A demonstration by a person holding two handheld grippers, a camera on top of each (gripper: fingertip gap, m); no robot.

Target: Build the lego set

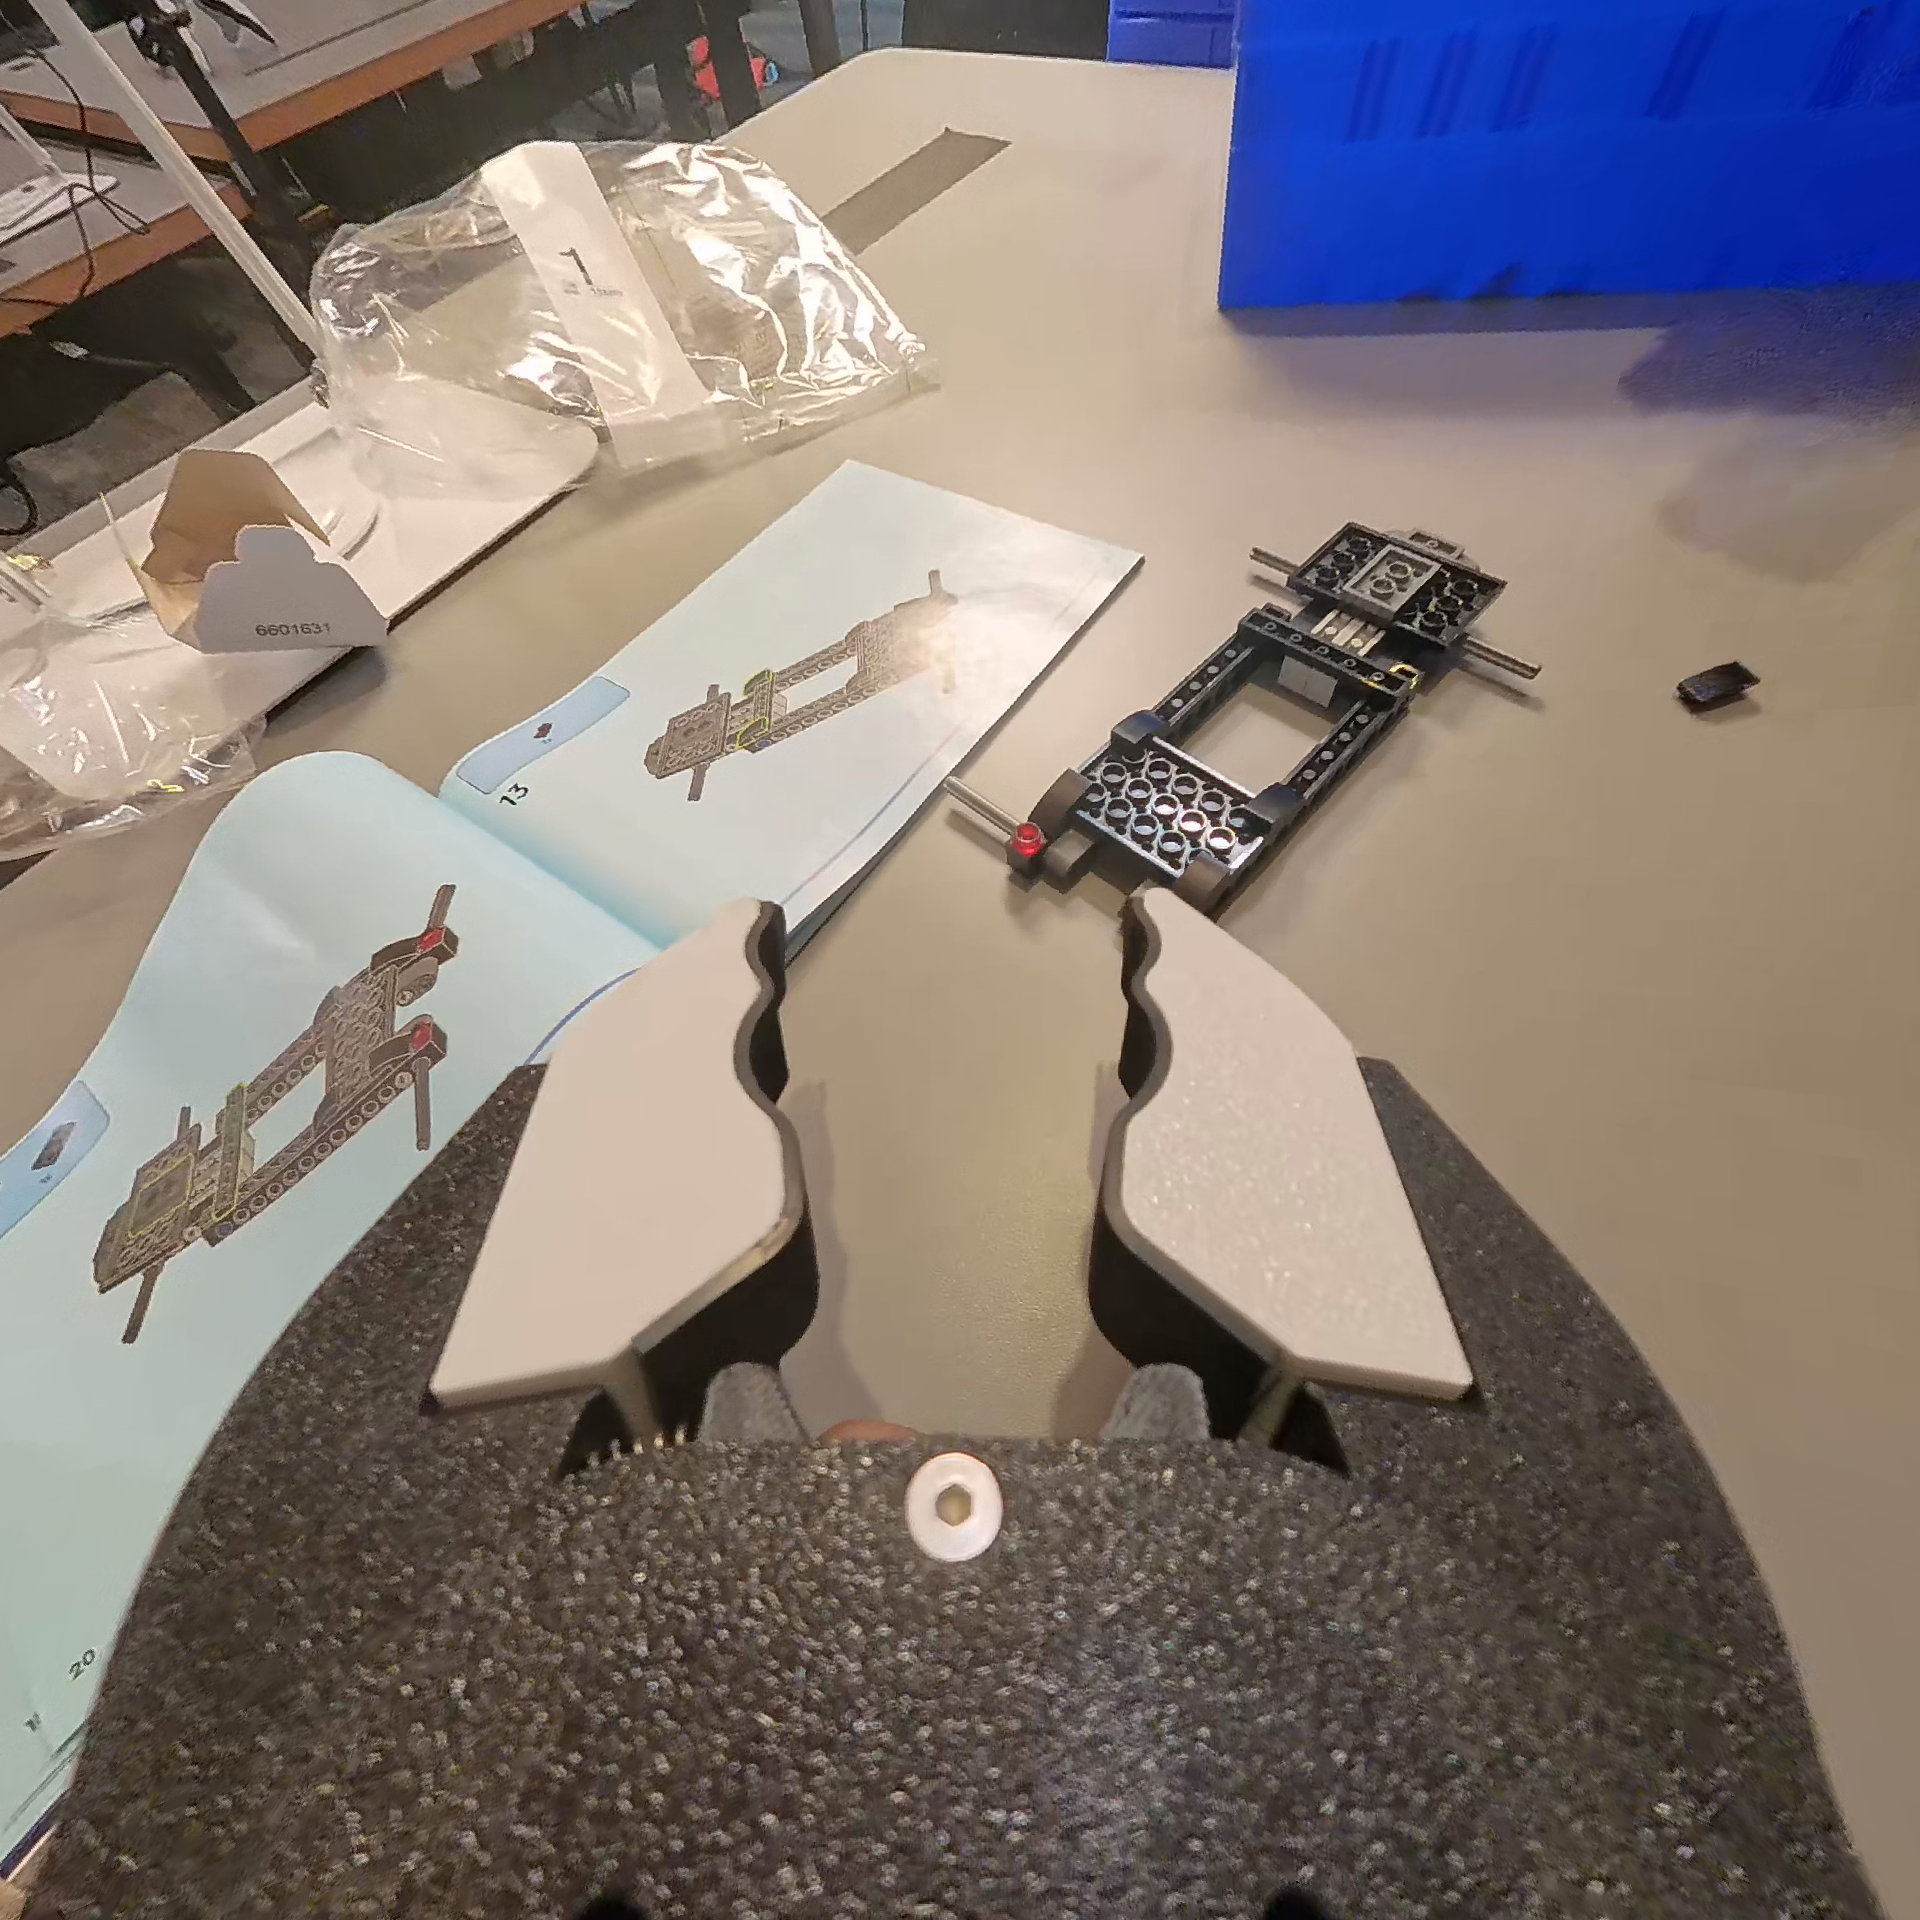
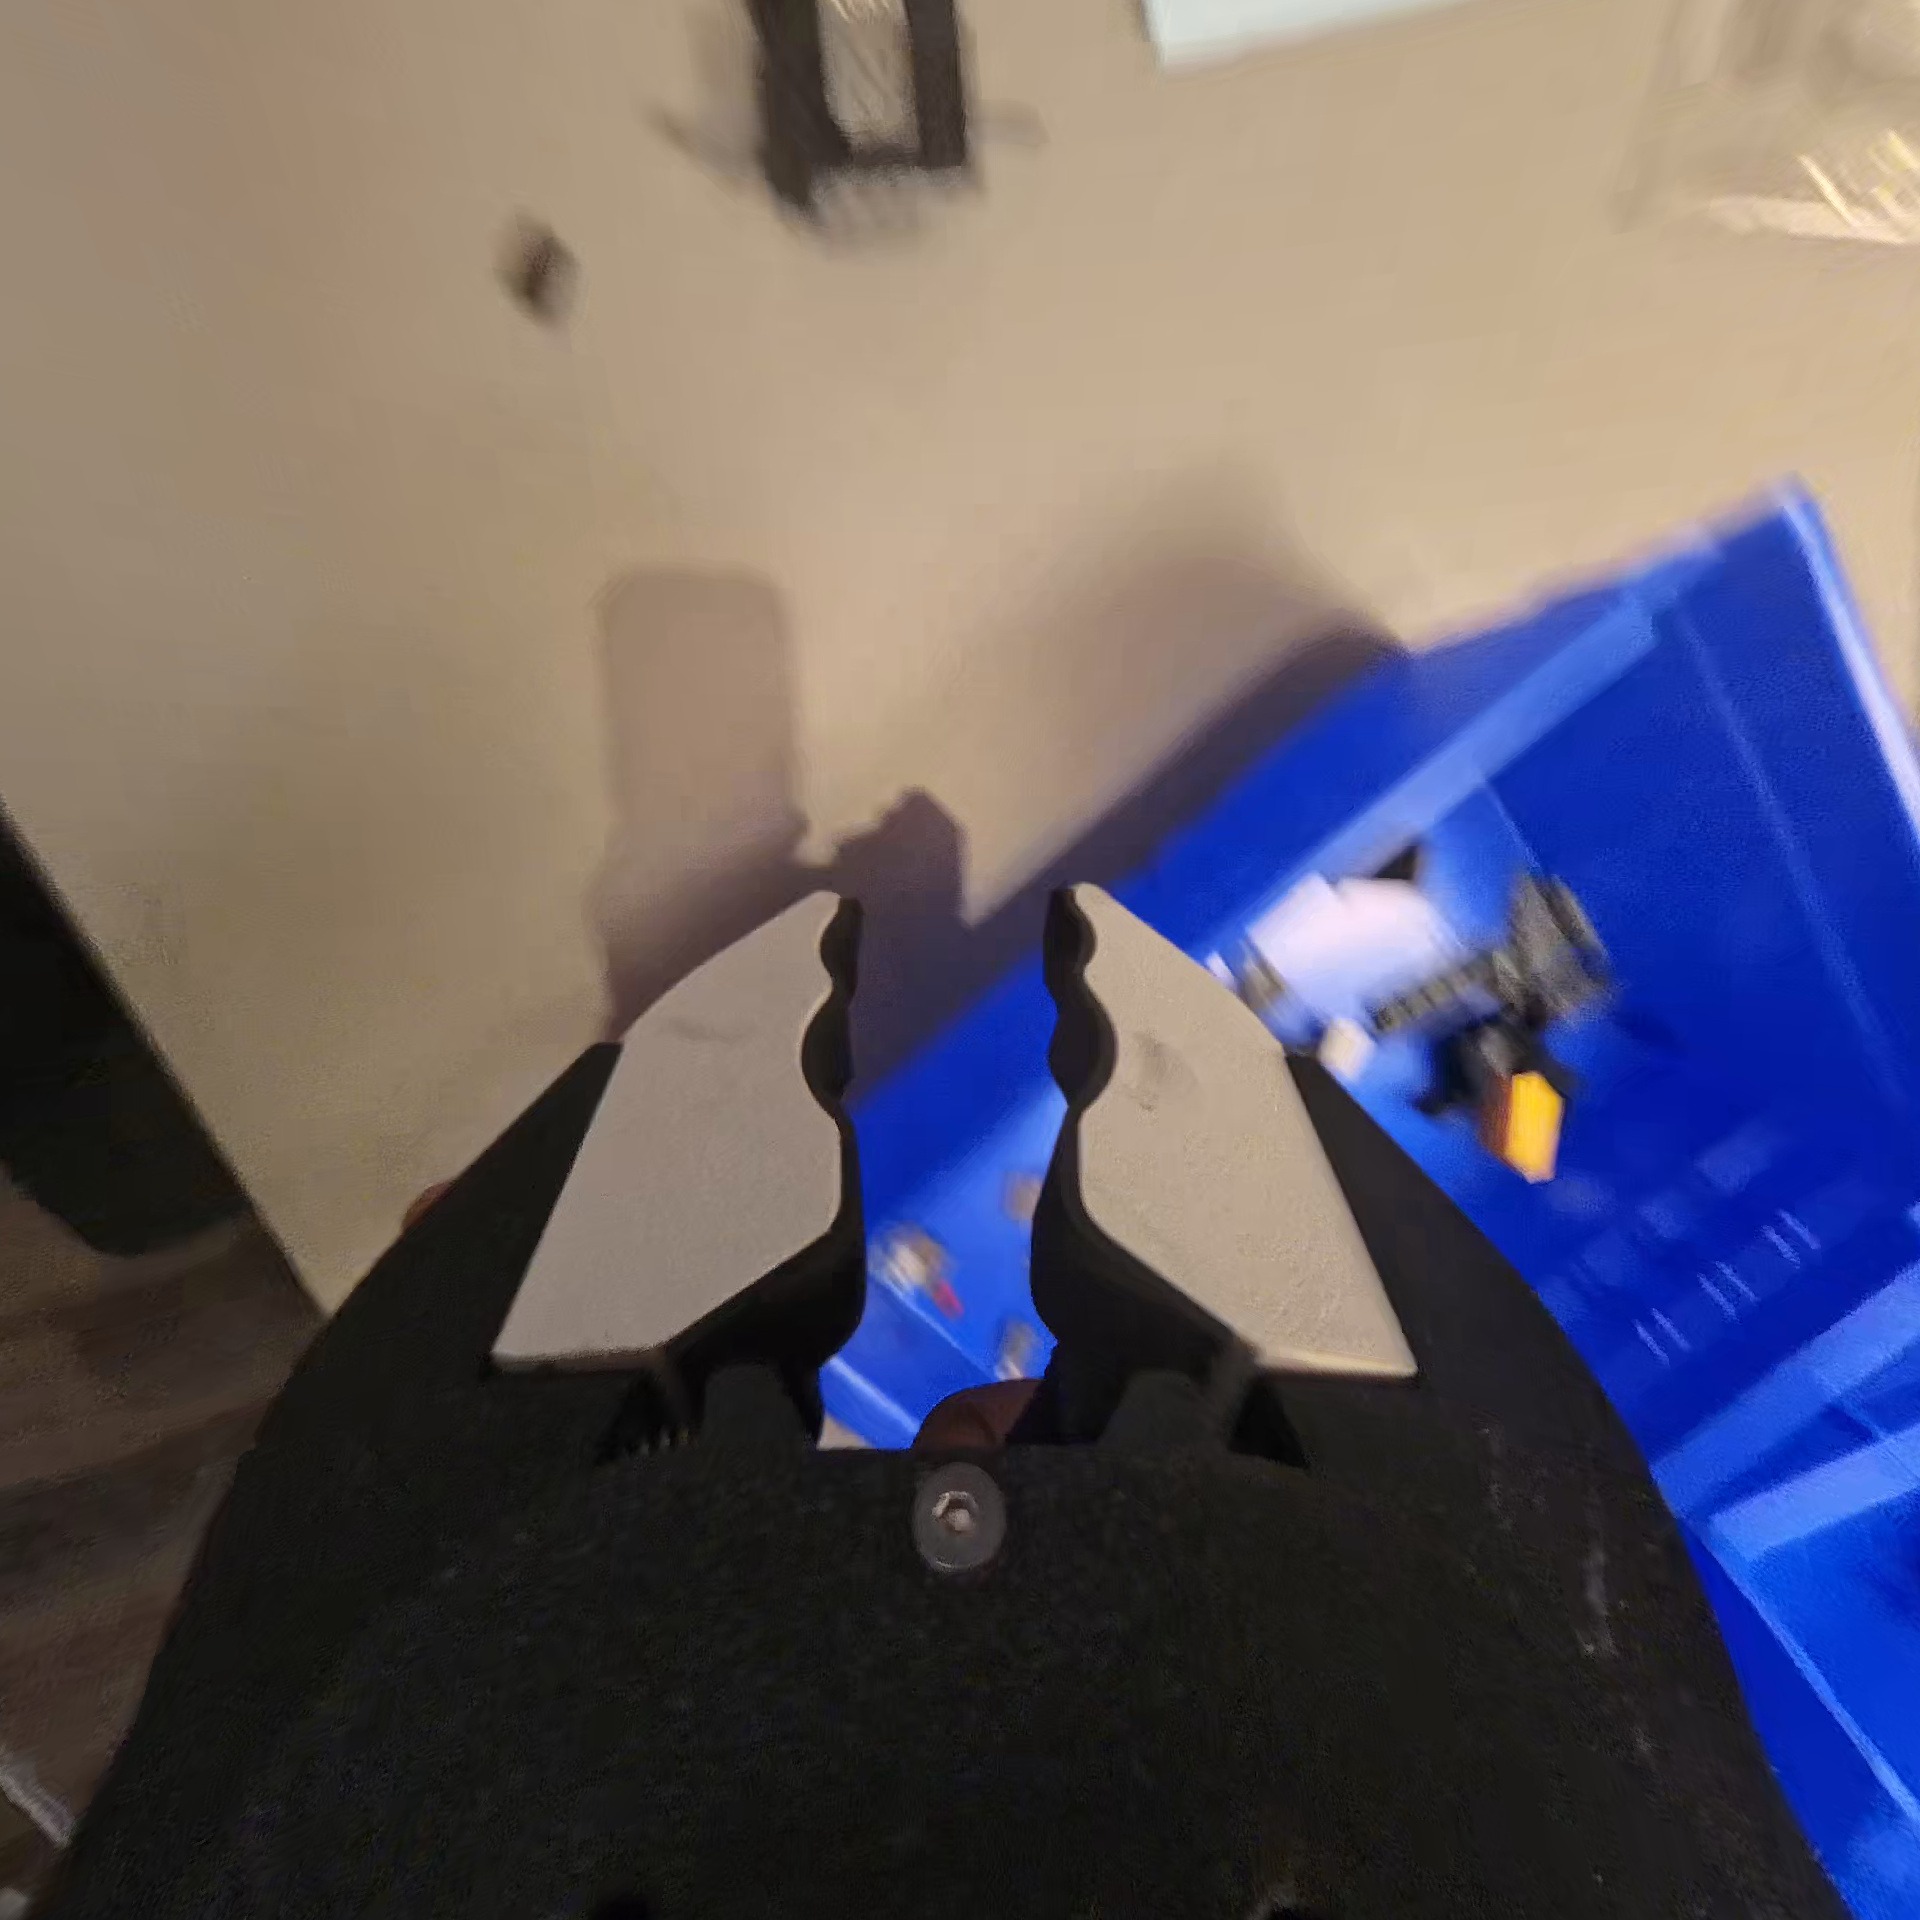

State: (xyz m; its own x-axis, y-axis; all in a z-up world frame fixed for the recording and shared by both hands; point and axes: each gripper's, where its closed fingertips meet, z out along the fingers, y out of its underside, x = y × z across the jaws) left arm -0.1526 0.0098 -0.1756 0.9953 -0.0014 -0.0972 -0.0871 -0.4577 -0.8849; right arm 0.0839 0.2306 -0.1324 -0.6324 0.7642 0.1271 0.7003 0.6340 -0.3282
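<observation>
A: Report the left gripper (image 1: 945, 914).

B: It was held low over the beige table (image 1: 1351, 1039), jaws spread wide, nothing between the pads. Bare tabletop showed through the gap. Nearest to it was the black brick chassis (image 1: 1247, 727), lying flat just beyond the right fingertip (image 1: 1148, 920), apart from it. A small red stud (image 1: 1029, 837) and a grey axle (image 1: 977, 805) stood out at the chassis's near corner.

A: What lay beside the chassis?

B: To its left, an open instruction booklet (image 1: 831, 665) with pale blue pages; the left fingertip (image 1: 753, 925) overlapped the booklet's near edge in the view, though contact could not be confirmed. Behind the booklet lay a crumpled clear plastic bag (image 1: 623, 301) and a torn piece of white cardboard (image 1: 260, 592). To the chassis's right, well apart, lay a single small black piece (image 1: 1720, 686). A blue bin (image 1: 1558, 156) stood at the far right.

A: Report the right gripper (image 2: 951, 914).

B: Jaws partly open, narrower than the left's, nothing held. The picture was motion-blurred. The fingertips hung above the table at the near rim of the blue bin (image 2: 1403, 727), and the bin's interior showed assorted loose pieces (image 2: 1455, 987) in white, black and orange, too smeared to identify. The chassis (image 2: 862, 94) and the small black piece (image 2: 535, 270) appeared far ahead, well apart from this gripper.

A: Was either gripper touching a part?

B: No contact was visible.
</observation>
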